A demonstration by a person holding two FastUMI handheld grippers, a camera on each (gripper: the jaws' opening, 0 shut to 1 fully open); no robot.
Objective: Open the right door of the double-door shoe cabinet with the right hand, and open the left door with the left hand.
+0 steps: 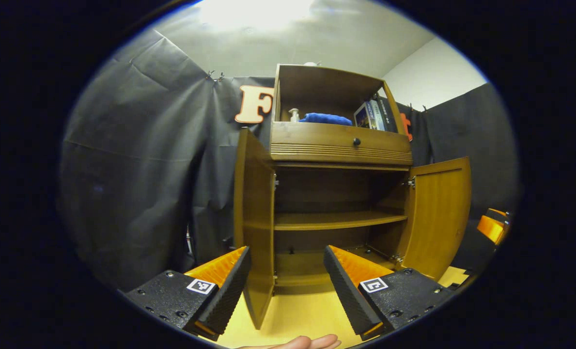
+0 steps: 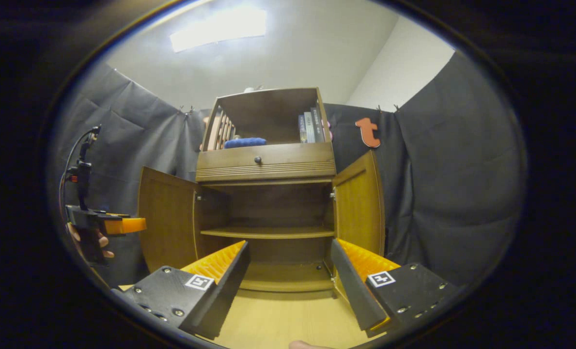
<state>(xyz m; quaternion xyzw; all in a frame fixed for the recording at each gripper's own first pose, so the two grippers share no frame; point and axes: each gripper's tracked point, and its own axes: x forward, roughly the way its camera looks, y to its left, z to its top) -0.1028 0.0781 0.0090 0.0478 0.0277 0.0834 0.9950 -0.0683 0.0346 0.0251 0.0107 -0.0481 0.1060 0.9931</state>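
Left gripper (image 1: 287, 271) sat low in front of the shoe cabinet (image 1: 338, 145), fingers spread wide, gripping nothing. In the left gripper view the left door (image 1: 255, 228) was swung out toward the camera, nearly edge-on, its free edge between the two fingers and close to the left finger (image 1: 229, 286). The door stood upright, long axis vertical. Cabinet faced the camera, inside open: one shelf (image 1: 338, 220) across the middle, bare floor panel below. Right door (image 1: 438, 213) was swung out to the right, inner face showing. Wooden floor (image 1: 292, 315) lay between the fingers and the cabinet base.

In the right gripper view the left gripper (image 2: 123, 225) showed far left, held by a hand (image 2: 99, 242), apart from the left door (image 2: 167, 225). Both doors stood open, angled outward, open room between them. Right door (image 2: 360, 208) hung just above the right finger (image 2: 360, 276). Right gripper (image 2: 290, 271) had fingers wide apart, empty. Above, a drawer (image 2: 266, 162) with a knob (image 2: 257, 159), a blue cloth (image 2: 245, 142) and books (image 2: 309, 127) on the top shelf.
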